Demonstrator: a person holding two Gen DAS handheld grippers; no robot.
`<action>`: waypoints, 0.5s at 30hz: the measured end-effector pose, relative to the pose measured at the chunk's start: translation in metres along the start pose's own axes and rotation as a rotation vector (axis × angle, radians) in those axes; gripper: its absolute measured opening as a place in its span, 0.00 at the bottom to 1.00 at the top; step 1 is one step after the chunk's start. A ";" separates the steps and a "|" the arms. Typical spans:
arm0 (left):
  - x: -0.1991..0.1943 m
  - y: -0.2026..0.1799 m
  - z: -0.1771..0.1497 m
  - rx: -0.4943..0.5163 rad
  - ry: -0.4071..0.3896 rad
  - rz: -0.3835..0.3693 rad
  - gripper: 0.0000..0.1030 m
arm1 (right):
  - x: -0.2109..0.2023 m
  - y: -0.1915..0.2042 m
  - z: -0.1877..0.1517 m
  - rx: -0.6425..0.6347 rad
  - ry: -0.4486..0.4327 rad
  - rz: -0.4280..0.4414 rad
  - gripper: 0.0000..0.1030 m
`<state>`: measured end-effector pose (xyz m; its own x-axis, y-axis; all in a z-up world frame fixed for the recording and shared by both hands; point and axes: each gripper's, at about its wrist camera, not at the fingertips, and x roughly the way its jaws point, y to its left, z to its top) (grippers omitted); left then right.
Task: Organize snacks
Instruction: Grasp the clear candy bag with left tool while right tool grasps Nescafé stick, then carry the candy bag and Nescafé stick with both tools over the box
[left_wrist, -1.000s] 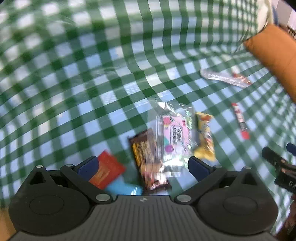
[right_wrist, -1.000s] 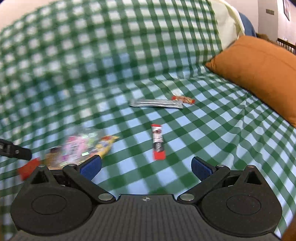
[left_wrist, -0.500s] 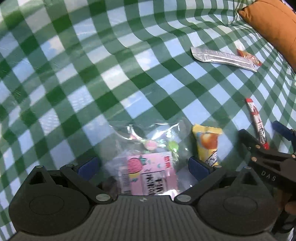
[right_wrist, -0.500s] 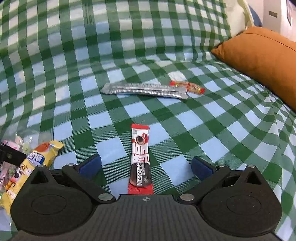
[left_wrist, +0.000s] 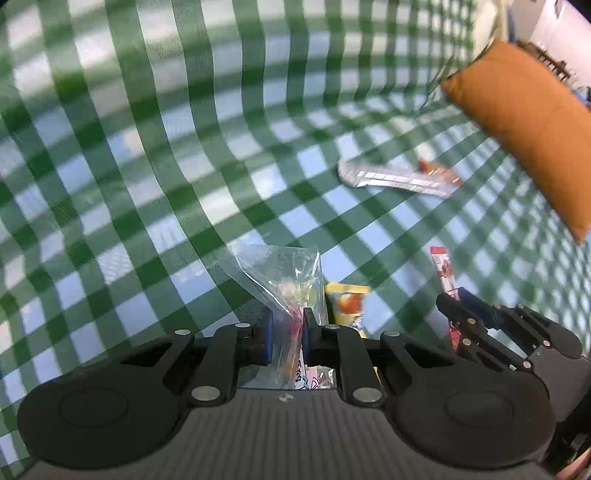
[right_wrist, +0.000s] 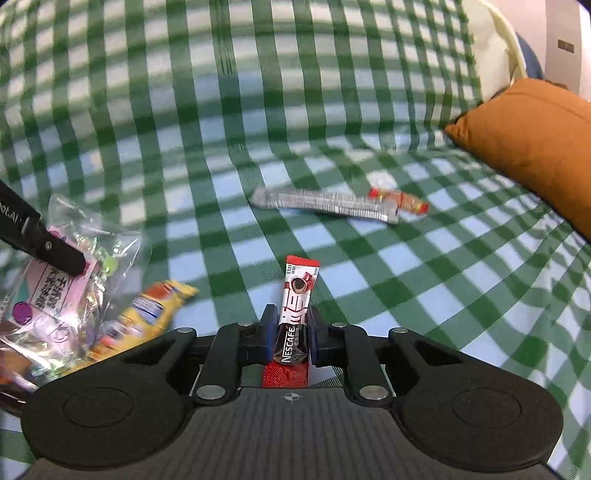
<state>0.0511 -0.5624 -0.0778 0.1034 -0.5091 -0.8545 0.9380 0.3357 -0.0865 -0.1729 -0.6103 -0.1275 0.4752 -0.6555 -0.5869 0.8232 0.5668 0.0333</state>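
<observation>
left gripper (left_wrist: 287, 325) clamped on clear candy bag (left_wrist: 284, 273), pink label, crumpled, between pads | right gripper (right_wrist: 291, 332) pinching red-white Nescafe stick (right_wrist: 297, 306), upright between pads | jaws just closed

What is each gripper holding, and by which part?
The left gripper pinches the clear candy bag near its middle. The right gripper clamps the Nescafe stick across its lower half.

Even, bright light is falling across both views, casting only faint shadows. Motion blur is smearing the checked cloth (left_wrist: 155, 122) ahead of each gripper, fisheye distortion is curving its squares outward, and glare is glinting on the clear candy bag (right_wrist: 88, 258).
</observation>
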 end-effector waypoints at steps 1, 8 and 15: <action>-0.012 0.000 -0.002 -0.005 -0.014 -0.008 0.15 | -0.010 0.000 0.003 0.014 -0.011 0.008 0.18; -0.120 -0.002 -0.048 -0.026 -0.128 -0.041 0.15 | -0.106 0.015 0.007 0.042 -0.095 0.079 0.18; -0.244 0.004 -0.127 -0.099 -0.194 -0.039 0.15 | -0.218 0.048 -0.006 0.059 -0.132 0.173 0.18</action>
<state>-0.0120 -0.3362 0.0650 0.1380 -0.6629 -0.7359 0.9065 0.3839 -0.1758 -0.2391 -0.4375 -0.0033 0.6441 -0.6129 -0.4577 0.7408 0.6489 0.1735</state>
